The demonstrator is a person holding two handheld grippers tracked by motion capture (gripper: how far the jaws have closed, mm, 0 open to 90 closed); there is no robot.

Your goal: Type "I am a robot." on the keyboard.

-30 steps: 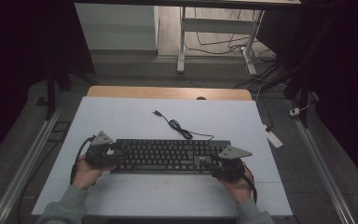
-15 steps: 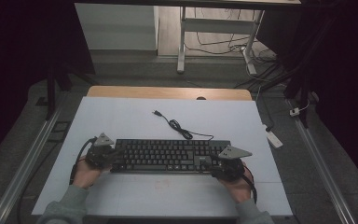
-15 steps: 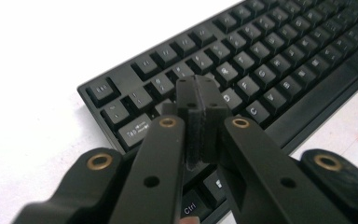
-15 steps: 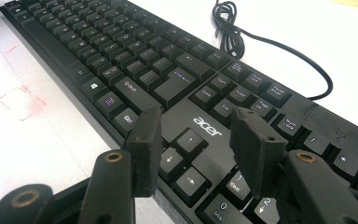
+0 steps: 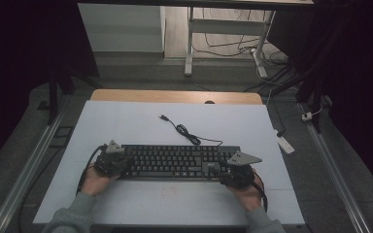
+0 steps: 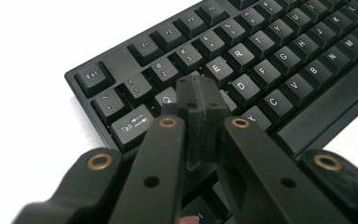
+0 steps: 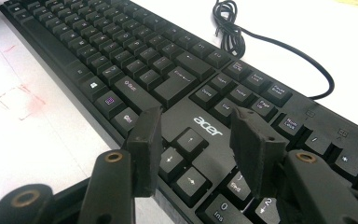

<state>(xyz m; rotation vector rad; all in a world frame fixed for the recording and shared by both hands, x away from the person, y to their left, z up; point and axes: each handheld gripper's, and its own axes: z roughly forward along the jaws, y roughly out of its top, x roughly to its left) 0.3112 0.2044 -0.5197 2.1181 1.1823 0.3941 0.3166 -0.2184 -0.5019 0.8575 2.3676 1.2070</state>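
A black keyboard (image 5: pixel 175 161) was seen lying flat on the white table (image 5: pixel 126 126), near the person's edge, its cable (image 5: pixel 187 133) trailing away across the surface. The left gripper (image 6: pixel 196 91) was held over the keyboard's left end, around the Q and W keys, its jaws pressed together with nothing between them. The right gripper (image 7: pixel 196 140) was poised over the arrow keys at the right end, jaws spread apart, nothing pinched.
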